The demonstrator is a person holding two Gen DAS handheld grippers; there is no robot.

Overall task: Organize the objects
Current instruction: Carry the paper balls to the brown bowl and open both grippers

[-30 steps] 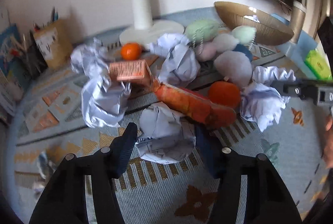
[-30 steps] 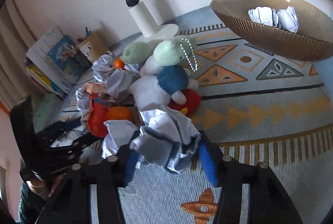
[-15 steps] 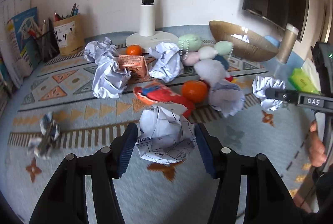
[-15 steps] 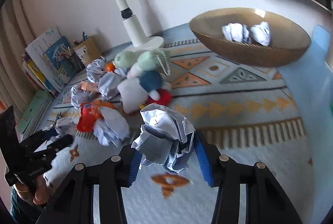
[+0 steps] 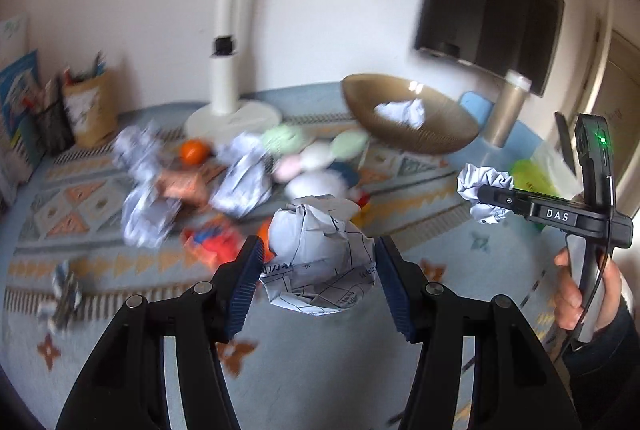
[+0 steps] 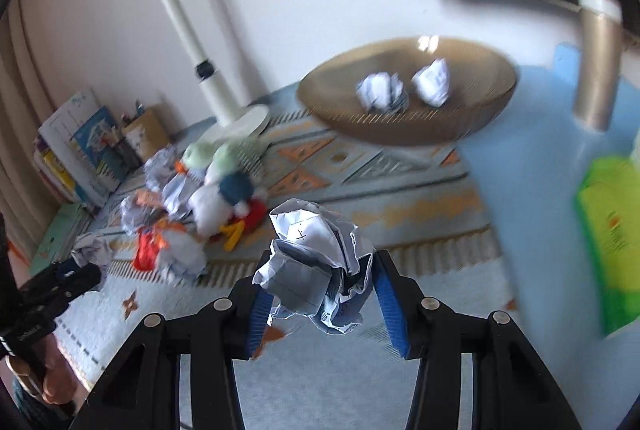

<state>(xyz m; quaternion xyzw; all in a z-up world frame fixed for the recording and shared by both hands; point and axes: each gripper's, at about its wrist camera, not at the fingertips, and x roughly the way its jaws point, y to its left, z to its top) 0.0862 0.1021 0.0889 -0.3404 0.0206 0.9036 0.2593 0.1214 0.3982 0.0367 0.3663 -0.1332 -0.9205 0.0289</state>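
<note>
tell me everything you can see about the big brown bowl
The brown bowl is wide, shallow and round, with fine ribbing on its outer wall that catches the light; the material looks like tinted glass or plastic, though blur makes that uncertain. It sits upright on the patterned rug near the white wall, past the pile of toys and paper. Two crumpled paper balls lie inside it, side by side. Neither gripper touches it.

open rug [image 6: 340,382] lies clear ahead toward the brown bowl [image 6: 472,118]. a toy-and-paper pile [image 6: 208,198] blocks the left; a gold tumbler [image 6: 596,70] stands right of the bowl.
</note>
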